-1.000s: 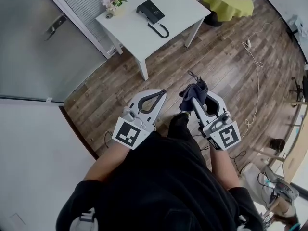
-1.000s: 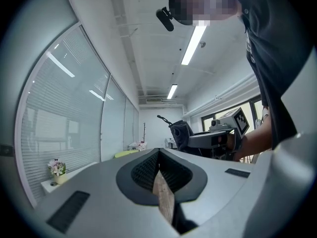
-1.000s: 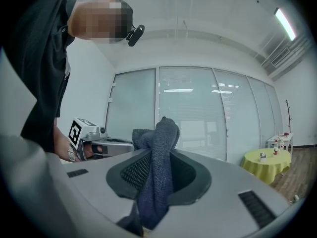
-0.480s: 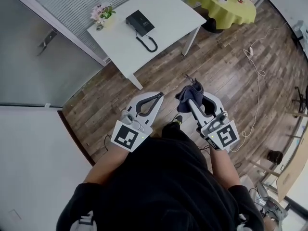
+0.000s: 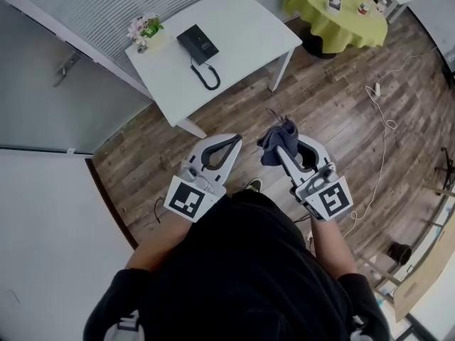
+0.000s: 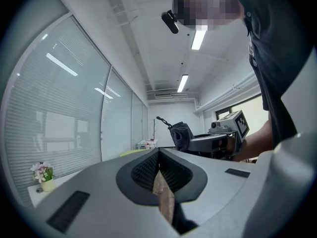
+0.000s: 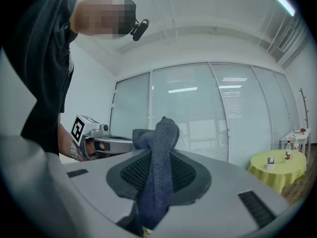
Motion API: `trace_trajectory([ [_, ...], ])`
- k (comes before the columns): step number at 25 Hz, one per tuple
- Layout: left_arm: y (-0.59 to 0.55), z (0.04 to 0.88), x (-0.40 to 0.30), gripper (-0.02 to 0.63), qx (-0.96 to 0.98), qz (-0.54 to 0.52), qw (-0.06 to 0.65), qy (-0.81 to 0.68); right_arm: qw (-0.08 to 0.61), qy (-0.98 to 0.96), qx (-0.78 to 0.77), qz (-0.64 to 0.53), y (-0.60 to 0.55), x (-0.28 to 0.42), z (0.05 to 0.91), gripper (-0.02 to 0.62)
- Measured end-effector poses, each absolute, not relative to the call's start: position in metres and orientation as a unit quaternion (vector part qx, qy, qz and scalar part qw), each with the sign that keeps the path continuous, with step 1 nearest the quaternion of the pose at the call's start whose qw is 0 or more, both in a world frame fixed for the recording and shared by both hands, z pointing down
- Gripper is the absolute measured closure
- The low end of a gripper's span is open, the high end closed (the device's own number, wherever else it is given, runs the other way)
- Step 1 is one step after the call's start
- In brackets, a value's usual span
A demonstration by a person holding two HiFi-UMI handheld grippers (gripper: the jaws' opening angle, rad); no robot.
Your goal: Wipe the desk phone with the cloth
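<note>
The black desk phone point(image 5: 197, 44) lies on a white table point(image 5: 249, 27) far ahead of me, its handset point(image 5: 206, 77) off to the near side on a curly cord. I hold both grippers at waist height over the wooden floor, well short of the table. My right gripper point(image 5: 278, 148) point(image 7: 156, 180) is shut on a dark blue-grey cloth point(image 5: 276, 136) point(image 7: 159, 152), which bunches up above the jaws. My left gripper point(image 5: 237, 141) point(image 6: 159, 175) is shut with nothing in it. The cloth point(image 6: 180, 135) also shows in the left gripper view.
A small pot of flowers point(image 5: 143, 28) stands at the table's left corner by a glass wall point(image 5: 64, 84). A round table with a yellow-green cover point(image 5: 340, 7) stands behind to the right. A white cable point(image 5: 380, 130) trails over the floor on the right.
The table with the phone has slid left and lower in the head view, so the view has shifted relative to it. Both grippers keep their pose, the cloth still clamped.
</note>
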State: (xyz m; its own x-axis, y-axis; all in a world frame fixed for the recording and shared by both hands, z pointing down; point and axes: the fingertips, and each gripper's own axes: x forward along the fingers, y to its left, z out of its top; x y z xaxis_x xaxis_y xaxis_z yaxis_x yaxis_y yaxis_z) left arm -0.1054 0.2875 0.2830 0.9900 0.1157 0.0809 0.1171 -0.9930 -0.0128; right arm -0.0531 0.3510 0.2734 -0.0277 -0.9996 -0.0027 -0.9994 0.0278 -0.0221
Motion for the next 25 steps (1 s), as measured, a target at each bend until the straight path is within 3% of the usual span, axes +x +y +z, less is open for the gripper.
trace_trajectory([
  [17, 0.254, 0.291, -0.034, 0.597, -0.999, -0.038, 0.008, -0.033, 0.021, 0.737, -0.676, -0.020, 0.316, 0.024, 0.279, 0.486],
  [25, 0.196, 0.300, 0.009, 0.597, -0.999, -0.029, -0.006, -0.031, -0.004, 0.740, -0.672, -0.026, 0.256, 0.065, 0.286, 0.486],
])
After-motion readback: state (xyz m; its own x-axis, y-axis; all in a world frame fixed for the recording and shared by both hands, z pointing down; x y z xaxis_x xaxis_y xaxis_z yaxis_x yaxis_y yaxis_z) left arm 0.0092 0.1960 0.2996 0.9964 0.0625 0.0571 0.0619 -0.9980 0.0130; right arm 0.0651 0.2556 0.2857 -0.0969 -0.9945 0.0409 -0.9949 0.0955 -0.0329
